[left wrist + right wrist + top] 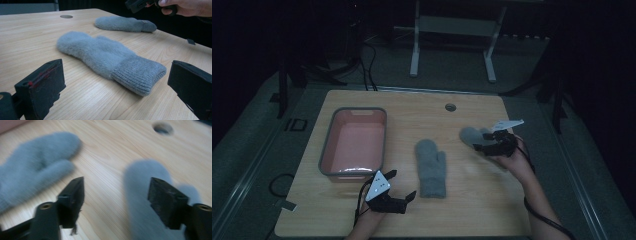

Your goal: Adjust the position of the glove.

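Your right gripper (pixel 482 140), jaws wide and empty, hangs over the right mitten (pixel 472 135). It's soft, light and limp; pinch its ribbed cuff. Your left gripper (pixel 401 185) gapes too.

Your right claw (pixel 482 141) hides the far mitten's (pixel 469 135) cuff from above. Its own view is motion-blurred: both mittens smeared, near mitten (pixel 35 165) cut off at nine o'clock. Your left forearm is cropped at six o'clock.

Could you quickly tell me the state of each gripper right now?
Left gripper: open, holding nothing.
Right gripper: open over a fluffy grey mitten, holding nothing.
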`<state>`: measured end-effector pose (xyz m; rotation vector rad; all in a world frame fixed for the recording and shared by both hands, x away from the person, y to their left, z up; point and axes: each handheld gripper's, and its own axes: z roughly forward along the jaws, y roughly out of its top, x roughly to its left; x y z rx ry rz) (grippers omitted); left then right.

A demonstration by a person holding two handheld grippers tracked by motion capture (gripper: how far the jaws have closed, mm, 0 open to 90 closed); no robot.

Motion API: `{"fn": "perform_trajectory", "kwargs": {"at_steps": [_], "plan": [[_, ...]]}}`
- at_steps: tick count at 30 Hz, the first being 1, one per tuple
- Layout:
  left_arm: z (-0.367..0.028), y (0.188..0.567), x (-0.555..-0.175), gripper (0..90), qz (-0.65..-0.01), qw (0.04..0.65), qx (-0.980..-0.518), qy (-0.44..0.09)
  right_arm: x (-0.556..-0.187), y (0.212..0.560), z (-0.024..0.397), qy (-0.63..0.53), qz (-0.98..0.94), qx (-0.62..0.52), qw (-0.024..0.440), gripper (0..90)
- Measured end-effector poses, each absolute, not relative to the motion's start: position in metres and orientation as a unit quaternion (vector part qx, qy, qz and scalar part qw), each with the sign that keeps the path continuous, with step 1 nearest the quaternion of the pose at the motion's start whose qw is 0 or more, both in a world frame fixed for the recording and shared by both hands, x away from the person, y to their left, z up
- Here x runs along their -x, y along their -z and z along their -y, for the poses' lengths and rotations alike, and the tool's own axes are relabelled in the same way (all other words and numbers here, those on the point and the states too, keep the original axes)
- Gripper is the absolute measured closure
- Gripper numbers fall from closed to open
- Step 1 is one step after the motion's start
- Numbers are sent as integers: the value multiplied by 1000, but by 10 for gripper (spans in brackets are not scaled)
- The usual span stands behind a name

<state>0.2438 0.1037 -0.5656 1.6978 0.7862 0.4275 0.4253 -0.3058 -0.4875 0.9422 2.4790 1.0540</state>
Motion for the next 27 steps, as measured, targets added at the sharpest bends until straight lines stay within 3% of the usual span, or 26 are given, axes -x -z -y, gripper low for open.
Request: {"fn": "perform_trajectory", "kwargs": {"at_steps": [4, 10, 22, 25, 27], "plan": [[-103, 566, -244, 13, -335, 574, -725, -181, -431, 491, 323, -351, -860, -336, 152, 314], [-102, 565, -243, 13, -326, 580, -725, -177, -441, 509, 344, -320, -872, -332, 163, 460], [-102, 566, -243, 13, -327, 579, -726, -176, -455, 535, 338, -294, -892, -304, 159, 527], [-102, 566, -243, 12, -327, 579, -726, -176, -453, 540, 338, -297, -891, -297, 172, 600], [-102, 567, -243, 12, -327, 578, -727, -176, -450, 542, 339, -306, -885, -302, 176, 730]]}}
